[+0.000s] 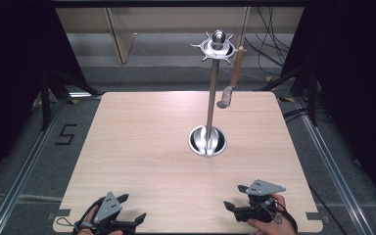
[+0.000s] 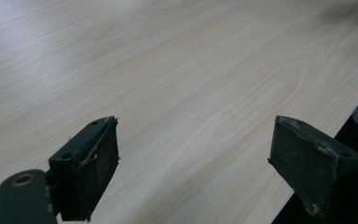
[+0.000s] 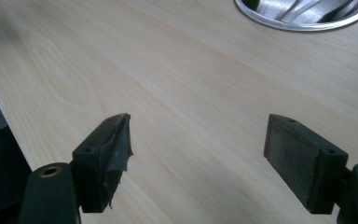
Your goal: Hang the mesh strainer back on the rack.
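You are holding your left gripper (image 1: 132,208) and right gripper (image 1: 231,196) wide apart and empty at the near edge of the pale wooden table (image 1: 142,147). The tall steel utensil stand (image 1: 208,139) is standing mid-table, a wooden-handled utensil (image 1: 231,83) hanging from its top.

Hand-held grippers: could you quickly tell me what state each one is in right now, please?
Left hand-held gripper: open, holding nothing, over the bare wooden table.
Right hand-held gripper: open, holding nothing.
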